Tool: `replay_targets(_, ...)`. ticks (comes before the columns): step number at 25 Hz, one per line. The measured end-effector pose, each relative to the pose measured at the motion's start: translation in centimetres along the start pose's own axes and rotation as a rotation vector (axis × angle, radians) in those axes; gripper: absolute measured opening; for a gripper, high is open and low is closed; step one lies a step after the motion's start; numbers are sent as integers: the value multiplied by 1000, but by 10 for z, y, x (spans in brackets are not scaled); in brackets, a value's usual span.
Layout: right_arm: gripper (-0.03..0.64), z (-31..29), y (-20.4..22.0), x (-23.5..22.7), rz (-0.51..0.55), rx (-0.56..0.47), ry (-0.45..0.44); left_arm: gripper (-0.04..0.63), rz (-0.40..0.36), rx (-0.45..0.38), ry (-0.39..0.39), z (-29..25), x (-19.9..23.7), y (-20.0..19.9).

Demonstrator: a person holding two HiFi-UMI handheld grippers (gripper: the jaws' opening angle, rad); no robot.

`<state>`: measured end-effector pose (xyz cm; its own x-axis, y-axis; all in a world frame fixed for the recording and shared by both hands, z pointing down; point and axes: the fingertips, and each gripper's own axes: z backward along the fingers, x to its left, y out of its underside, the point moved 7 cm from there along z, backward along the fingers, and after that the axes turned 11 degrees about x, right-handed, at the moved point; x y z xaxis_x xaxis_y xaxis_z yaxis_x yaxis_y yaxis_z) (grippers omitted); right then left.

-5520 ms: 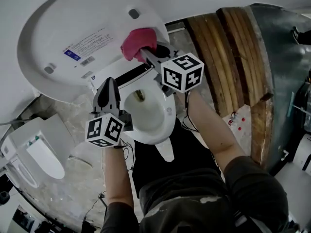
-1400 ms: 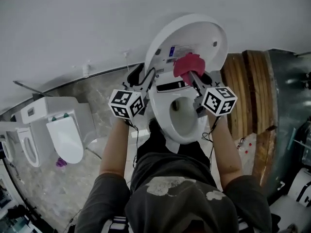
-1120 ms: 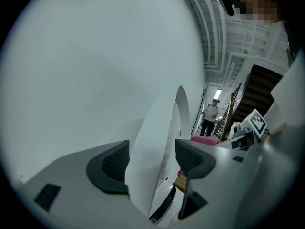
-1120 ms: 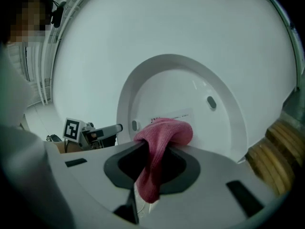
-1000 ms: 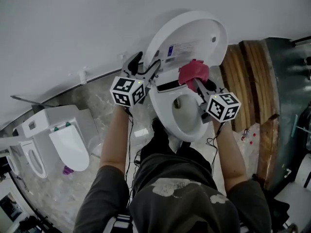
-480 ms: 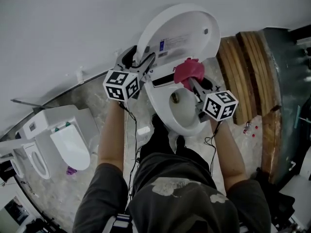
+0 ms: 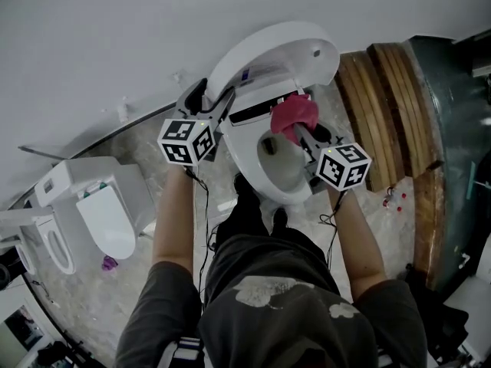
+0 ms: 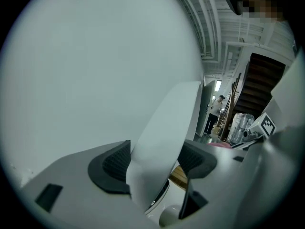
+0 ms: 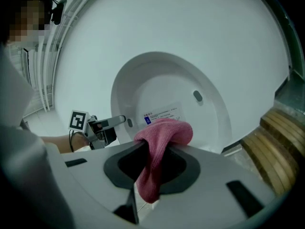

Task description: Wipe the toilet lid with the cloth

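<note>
Over the last second and a half the toilet lid (image 7: 268, 48) has tipped forward. Earlier its whole inner face with the printed label was turned up toward you; now in the head view it is foreshortened to a narrow white arc leaning over the bowl (image 7: 280, 167). Your left gripper (image 7: 205, 102) is doing that. Its own view shows the two dark pads closed onto the lid's left edge, one on each face, so you are swinging the lid by that edge. The pink cloth (image 7: 294, 116) has come away from the inner face, where it was pressed a moment ago. It now hangs just in front of the lid's lower part, over the far rim of the seat. It is pinched between the closed jaws of your right gripper (image 7: 303, 129), with a fold bulging above them and a tail hanging below. I read this as the inner face being finished and the lid coming down so its outer shell can be wiped, but the cloth touches nothing now, so no wiping is under way. The lid is smooth, glossy white plastic, a shallow dished oval with small grey bumpers (image 9: 197, 96) and a label (image 9: 162, 114). It is slick under the pads, so keep the clamp firm as it drops. The cloth is soft, nubby and limp, and will flatten easily on the curve. To the right lie rough wooden planks (image 7: 383, 106), and the floor (image 7: 115, 297) is mottled stone.
</note>
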<state>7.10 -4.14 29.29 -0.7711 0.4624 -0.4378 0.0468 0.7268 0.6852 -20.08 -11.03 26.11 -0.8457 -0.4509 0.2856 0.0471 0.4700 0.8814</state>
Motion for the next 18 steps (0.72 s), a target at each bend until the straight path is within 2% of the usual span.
replay_targets(3, 64, 14, 11, -6, 1, -2, -6, 321, -8, 3, -9, 12, -21, 13)
replay_targets(8, 66, 35, 38, -13, -5, -2, -27, 321, -76, 13, -38, 29, -60, 44)
replay_targets(13, 64, 51, 71, -16, -9, 17, -42, 321, -115, -18, -95, 44, -86, 72)
replay_targets(18, 65, 62, 103, -24, -20, 40, -45, 321, -159, -40, -119, 52, -104, 95)
